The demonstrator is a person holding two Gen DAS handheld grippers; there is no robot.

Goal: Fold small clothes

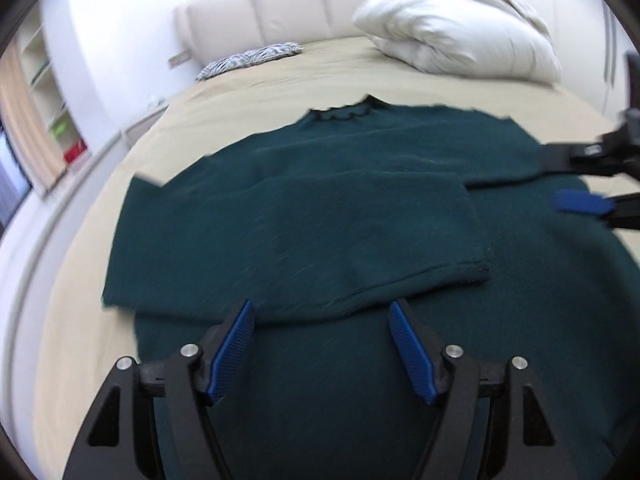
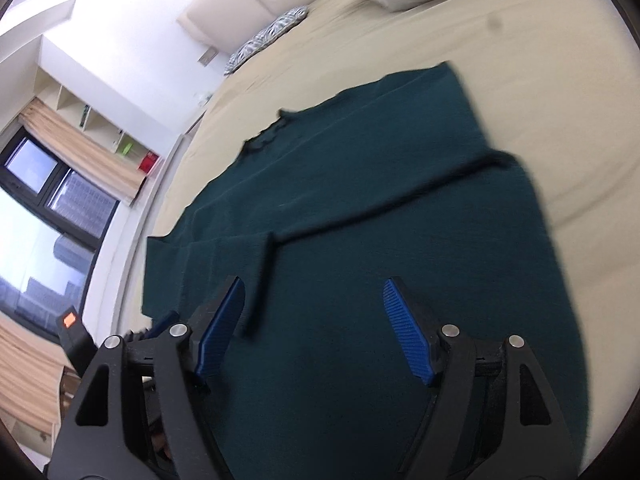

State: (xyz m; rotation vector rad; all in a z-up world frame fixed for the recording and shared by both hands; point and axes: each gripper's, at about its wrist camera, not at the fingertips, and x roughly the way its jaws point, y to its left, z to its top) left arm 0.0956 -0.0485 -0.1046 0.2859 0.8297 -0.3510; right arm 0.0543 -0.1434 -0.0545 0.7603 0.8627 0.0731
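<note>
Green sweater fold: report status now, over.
Left gripper open, right gripper open, both empty above the cloth. Green sweater flat on bed, one sleeve folded across body. Nothing obstructing.

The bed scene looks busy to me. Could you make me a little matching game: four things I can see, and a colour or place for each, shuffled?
Things:
1. sweater
2. duvet
3. patterned pillow
4. left tool

Descriptions:
A. white, piled at the head of the bed
B. black and white, by the headboard
C. dark green, spread on the bed sheet
D. open, blue pads, above the sweater's lower part

Pairs: 1-C, 2-A, 3-B, 4-D
</note>
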